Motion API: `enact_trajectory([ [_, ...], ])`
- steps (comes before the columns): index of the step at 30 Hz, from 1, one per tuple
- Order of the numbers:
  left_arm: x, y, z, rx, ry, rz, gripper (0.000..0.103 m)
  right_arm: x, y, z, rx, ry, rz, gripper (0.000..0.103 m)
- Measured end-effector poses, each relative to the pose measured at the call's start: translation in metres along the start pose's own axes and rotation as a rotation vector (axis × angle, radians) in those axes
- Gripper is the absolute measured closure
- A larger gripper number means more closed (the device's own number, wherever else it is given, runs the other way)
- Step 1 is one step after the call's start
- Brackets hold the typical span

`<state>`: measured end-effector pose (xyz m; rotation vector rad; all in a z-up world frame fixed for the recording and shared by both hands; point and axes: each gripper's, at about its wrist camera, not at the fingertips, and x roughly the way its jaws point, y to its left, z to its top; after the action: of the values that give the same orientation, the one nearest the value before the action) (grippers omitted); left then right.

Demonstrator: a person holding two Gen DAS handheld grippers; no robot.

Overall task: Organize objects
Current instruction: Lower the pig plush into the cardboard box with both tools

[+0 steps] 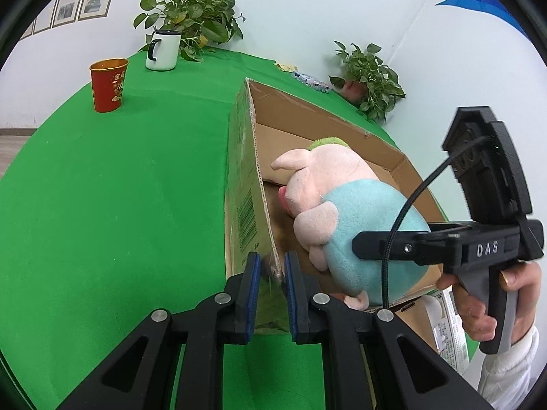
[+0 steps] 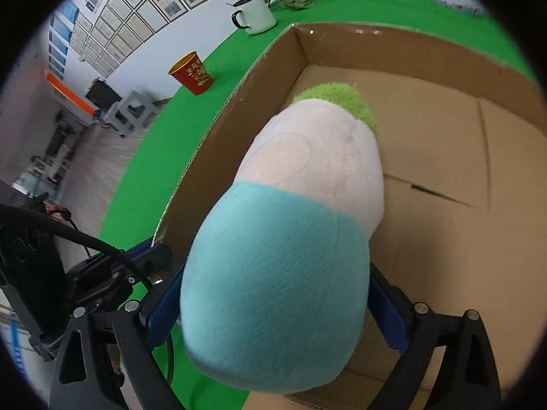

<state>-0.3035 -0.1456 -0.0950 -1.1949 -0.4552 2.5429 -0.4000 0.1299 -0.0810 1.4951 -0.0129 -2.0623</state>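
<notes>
Left tongs (image 1: pixel 271 294) sit bottom centre of the left wrist view, blue pads clamped on the near corner of the cardboard box (image 1: pixel 244 184), one pad outside the wall, one inside. Likely purpose: to pin the light, open-topped box so it does not slide on the green desk (image 1: pixel 112 205) while the other hand works.

Right tongs (image 2: pixel 273 304) straddle the plush pig (image 2: pixel 277 266) at the bottom of the right wrist view, jaws spread wide. Left pad appears to stand off the blue belly; right pad lies close against it, contact hard to judge. Reads as a release rather than a grip.

Pig lies inside the box, head with green tuft toward the upper part of the frame, blue body toward the near wall and rising above the rim. Box floor bare to the right of it.

From the left wrist view, the right-hand tool shows at lower right, a hand (image 1: pixel 495 300) on its handle, white sleeve below.

Outside the box, upper left: red paper cup (image 1: pixel 108 85) and white mug (image 1: pixel 163 50), upright, well apart from the box, untouched. Two potted plants (image 1: pixel 189 10) along the far desk edge, with small packets between them. Judged: the toy is stowed; cup and mug may be next.
</notes>
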Motion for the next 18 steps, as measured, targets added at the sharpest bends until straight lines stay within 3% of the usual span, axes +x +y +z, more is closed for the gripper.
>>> enact_trajectory([
  [6, 0.000, 0.004, 0.000, -0.012, -0.007, -0.009, 0.091, 0.007, 0.014, -0.004, -0.036, -0.039, -0.054, 0.017],
  [10, 0.000, 0.007, 0.000, -0.024, -0.004, -0.020, 0.091, 0.013, 0.038, -0.002, -0.040, -0.059, 0.000, 0.012],
  [12, 0.000, 0.007, 0.000, -0.022, -0.002, -0.020, 0.091, 0.013, 0.044, -0.002, -0.058, -0.074, -0.026, 0.011],
  [18, 0.001, 0.011, 0.000, -0.039, -0.002, -0.035, 0.090, -0.027, 0.018, -0.002, 0.049, -0.136, 0.131, 0.011],
])
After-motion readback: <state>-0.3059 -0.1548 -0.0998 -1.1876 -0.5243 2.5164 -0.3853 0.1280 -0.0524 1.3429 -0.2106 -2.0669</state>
